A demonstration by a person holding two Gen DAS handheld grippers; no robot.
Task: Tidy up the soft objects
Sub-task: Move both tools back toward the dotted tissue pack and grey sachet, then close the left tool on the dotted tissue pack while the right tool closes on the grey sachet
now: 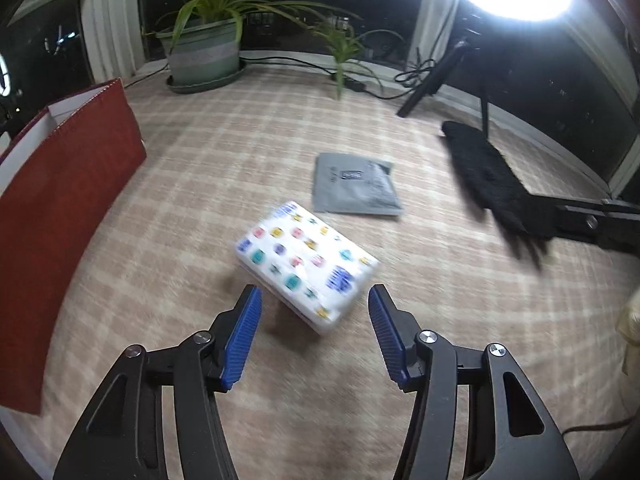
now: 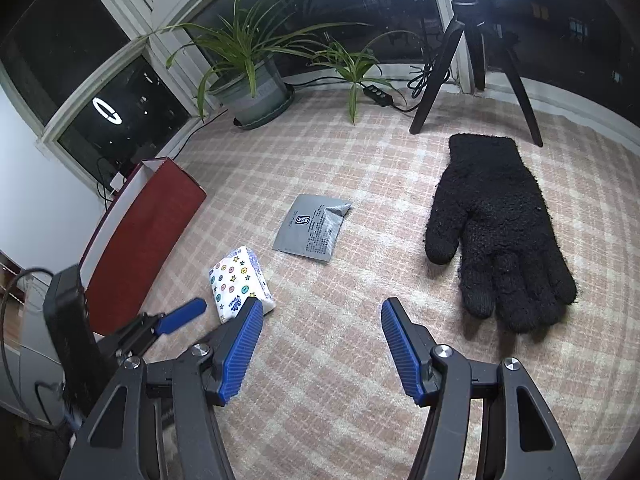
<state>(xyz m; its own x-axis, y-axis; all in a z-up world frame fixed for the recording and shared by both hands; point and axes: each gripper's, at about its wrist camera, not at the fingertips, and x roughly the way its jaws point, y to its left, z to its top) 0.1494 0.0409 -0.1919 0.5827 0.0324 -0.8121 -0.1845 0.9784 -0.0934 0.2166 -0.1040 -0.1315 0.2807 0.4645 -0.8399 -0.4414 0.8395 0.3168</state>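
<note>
Approaching the first pick: left gripper [image 1: 315,294] angled down over the patterned tissue pack [image 1: 306,264], jaws roughly half open with the near end of the pack just ahead of and between the blue pads, nothing clamped yet. Right gripper [image 2: 322,308] likewise about half open and empty, hovering over bare checked cloth [image 2: 320,380], with the black knit glove [image 2: 496,232] just beyond its right finger. Judged as reach stage, no object yet sorted. Next move likely calls for lowering further, straddling the pack across its narrow side, then closing gently, since the soft wrapper will squash. Presumed destination the red box [image 1: 64,208] standing open at the left edge of the cloth, near the pack. Grey foil sachet [image 2: 314,226] lying flat between pack and glove, well clear of both grippers. Farther back, potted plant [image 2: 256,84], tripod legs [image 2: 432,88] and a cable by the dark window; none in the way of the pick, though the box wall sits close to the left gripper's side
</note>
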